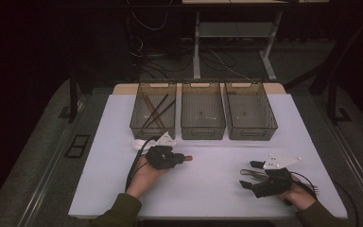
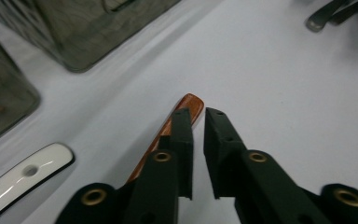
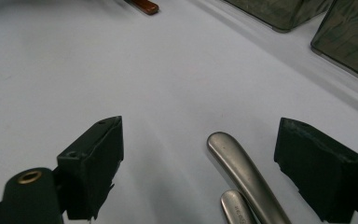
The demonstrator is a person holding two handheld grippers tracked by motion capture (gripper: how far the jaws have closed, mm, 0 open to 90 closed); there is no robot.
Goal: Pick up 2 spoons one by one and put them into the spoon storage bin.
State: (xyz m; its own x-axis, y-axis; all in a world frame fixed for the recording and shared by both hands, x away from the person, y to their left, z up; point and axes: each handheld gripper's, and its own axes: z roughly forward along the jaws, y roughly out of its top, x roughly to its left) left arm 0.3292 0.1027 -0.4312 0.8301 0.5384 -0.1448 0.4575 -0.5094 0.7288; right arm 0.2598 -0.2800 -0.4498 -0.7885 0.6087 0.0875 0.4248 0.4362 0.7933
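My left gripper (image 2: 198,116) sat low over the white surface (image 1: 208,194) with its jaws a narrow slit apart and nothing between them. The wooden handle (image 2: 190,103) I was after lay flat, just beside and partly under the jaw on the left of the left gripper view. Its rounded end poked out past that jaw's tip, so I held nothing. A white handle (image 2: 25,175) with a hole in it lay near, further to that side.

To take the wooden piece cleanly, I judged I needed to spread the jaws wider than the handle and shift sideways until it sat centred between the pads. Then I would settle down until the tips nearly met the surface before closing. Closing from where I stood would probably have nudged it away or skidded it toward the white handle.

My right gripper (image 3: 200,127) rested with jaws spread wide, two steel handles (image 3: 242,168) lying between them but untouched by either pad. I thought it best kept clear while the left worked.

The three bins (image 1: 153,130) stood in a row at the far edge. The left-hand one held thin dark sticks.
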